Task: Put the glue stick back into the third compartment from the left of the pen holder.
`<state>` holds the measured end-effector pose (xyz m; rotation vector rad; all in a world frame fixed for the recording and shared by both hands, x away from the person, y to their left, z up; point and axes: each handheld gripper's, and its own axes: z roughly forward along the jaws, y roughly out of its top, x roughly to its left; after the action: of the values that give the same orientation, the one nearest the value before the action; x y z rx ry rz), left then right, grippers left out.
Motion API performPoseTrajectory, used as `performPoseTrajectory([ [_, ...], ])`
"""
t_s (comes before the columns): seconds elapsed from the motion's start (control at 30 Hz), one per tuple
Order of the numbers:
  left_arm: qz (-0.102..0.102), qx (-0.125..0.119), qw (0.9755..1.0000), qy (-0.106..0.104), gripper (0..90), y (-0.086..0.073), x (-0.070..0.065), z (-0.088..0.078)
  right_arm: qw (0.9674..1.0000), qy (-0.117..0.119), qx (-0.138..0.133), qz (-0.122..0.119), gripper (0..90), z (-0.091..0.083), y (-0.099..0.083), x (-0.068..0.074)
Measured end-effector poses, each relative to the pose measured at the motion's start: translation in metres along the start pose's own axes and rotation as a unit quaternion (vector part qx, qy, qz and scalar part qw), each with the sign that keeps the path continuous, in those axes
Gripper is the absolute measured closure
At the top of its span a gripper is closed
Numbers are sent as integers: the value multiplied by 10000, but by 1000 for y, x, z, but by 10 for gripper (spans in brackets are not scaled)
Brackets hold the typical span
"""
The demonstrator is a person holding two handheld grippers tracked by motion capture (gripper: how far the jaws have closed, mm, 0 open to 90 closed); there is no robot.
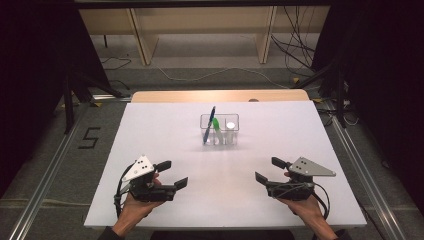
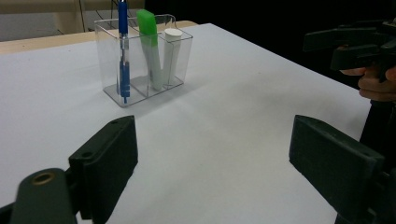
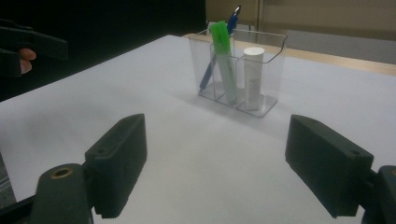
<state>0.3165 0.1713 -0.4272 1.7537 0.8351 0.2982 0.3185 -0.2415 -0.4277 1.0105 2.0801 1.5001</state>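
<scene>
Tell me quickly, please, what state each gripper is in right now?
Left gripper: open, holding nothing, low over the white table.
Right gripper: open, holding nothing, near the table's front edge.

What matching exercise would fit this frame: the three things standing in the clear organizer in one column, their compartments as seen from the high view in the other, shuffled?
Things:
1. blue pen
2. green-capped marker
3. white tube

Compartments of the clear organizer, by the high view:
A. right
B. left
C. middle

Pairs: 1-B, 2-C, 3-A.

Both the left tool and the right tool are open, apart from the organizer, on the near part of the white table.
</scene>
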Motion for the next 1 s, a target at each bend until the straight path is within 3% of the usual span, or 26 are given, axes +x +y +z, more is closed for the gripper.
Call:
performPoseTrajectory([
  [1.0, -3, -23, 10000, 19, 150, 0, 1, 1, 10000, -11, -14, 23, 215, -2, -4, -1],
])
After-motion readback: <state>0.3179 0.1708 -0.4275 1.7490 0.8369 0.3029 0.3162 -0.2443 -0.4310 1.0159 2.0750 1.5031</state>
